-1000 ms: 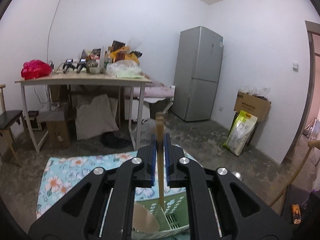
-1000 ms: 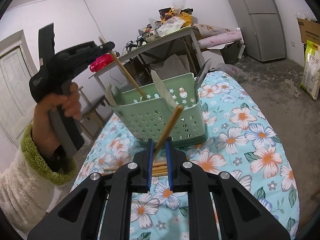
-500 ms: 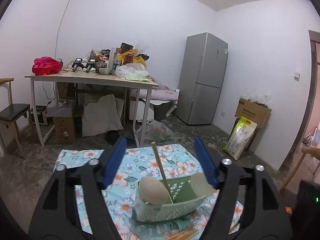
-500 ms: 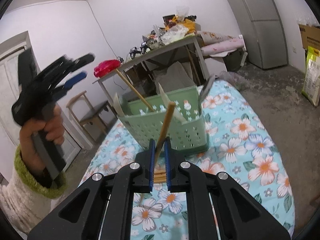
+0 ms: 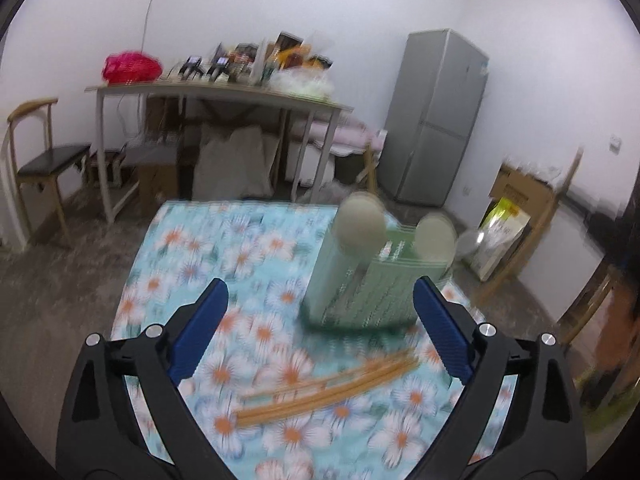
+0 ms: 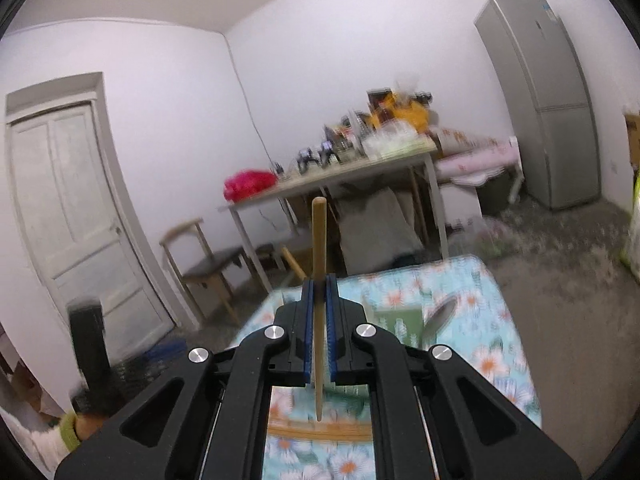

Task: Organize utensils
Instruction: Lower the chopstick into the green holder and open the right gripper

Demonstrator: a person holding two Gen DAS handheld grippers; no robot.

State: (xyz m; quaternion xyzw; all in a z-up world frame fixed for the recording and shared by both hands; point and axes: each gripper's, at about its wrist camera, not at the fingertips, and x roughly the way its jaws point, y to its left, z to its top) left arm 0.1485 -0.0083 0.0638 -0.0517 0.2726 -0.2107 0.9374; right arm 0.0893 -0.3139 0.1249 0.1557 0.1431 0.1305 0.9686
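Black plastic grippers (image 5: 318, 312), blue ribbed pads (image 6: 307, 340), silver screws; green cuff (image 6: 69, 432).

Wooden chopstick (image 6: 319, 280); perforated plastic basket (image 5: 360, 292)

Tall grey two-door refrigerator (image 5: 436, 120) stands in the far corner. Cluttered wooden tabletop on white legs (image 5: 216, 94) against the wall, red bag (image 5: 130, 67) at its left end. Dark-seated wooden chair (image 5: 44, 160) beside it. White panelled door (image 6: 68, 216) on the side wall. Bare concrete floor (image 6: 568, 264).
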